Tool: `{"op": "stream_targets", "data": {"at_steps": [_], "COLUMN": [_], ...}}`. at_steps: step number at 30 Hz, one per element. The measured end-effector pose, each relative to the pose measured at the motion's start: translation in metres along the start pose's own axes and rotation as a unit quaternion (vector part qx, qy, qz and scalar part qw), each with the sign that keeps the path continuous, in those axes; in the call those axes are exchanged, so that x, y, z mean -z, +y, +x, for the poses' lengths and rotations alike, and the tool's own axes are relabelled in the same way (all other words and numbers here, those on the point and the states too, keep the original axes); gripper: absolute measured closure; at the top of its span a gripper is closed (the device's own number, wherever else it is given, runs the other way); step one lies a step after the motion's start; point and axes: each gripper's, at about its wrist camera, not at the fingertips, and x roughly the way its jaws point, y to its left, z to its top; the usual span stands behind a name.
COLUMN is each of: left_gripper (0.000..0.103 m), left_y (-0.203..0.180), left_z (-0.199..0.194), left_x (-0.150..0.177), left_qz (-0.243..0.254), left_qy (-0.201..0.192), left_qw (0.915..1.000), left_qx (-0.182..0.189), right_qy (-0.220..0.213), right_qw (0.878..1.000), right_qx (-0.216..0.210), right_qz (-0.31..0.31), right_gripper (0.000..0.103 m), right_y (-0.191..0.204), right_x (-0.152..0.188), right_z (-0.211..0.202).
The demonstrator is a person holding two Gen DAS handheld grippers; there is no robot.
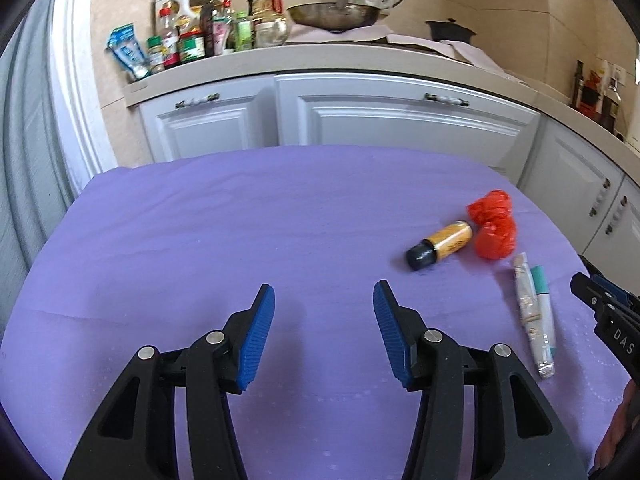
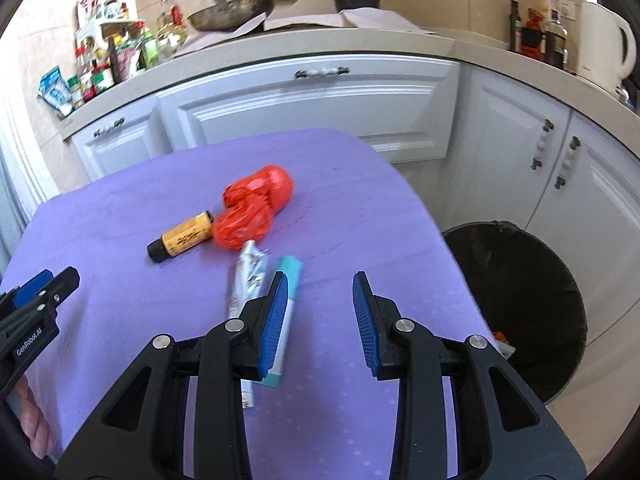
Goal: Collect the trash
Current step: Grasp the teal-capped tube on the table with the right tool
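Here both grippers hover with fingers spread wide, grasping nothing: the left gripper point(image 1: 324, 300) over bare purple tabletop point(image 1: 200, 220), the right gripper point(image 2: 320, 292) above the teal tube point(image 2: 290, 280) near the tabletop's right edge.

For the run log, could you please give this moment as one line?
left gripper: open, empty | right gripper: open, above teal tube | bin: right of table

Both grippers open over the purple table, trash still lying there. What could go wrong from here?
1. The teal tube and the silver sachet lie side by side, so the right gripper may grab both or nudge one away.
2. The small bottle lies on its side and could roll if bumped.
3. The bin sits below the table edge, so an early release may miss.
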Motion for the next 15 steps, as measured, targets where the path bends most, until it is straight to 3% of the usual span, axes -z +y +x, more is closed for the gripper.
{"op": "stream_targets", "data": {"at_steps": [15], "left_gripper": [0.052], "left_y": [0.017], "left_z": [0.01], "left_x": [0.005], "left_qz": [-0.018], "left_qy": [0.016], "left_qw": [0.9997], "left_qx": [0.003], "right_qy": [0.071], "right_qw": [0.997], "right_qx": [0.005], "right_qz": [-0.024], "right_gripper": [0.072], "right_y": [0.021], "right_x": [0.009], "right_z": [0.033]}}
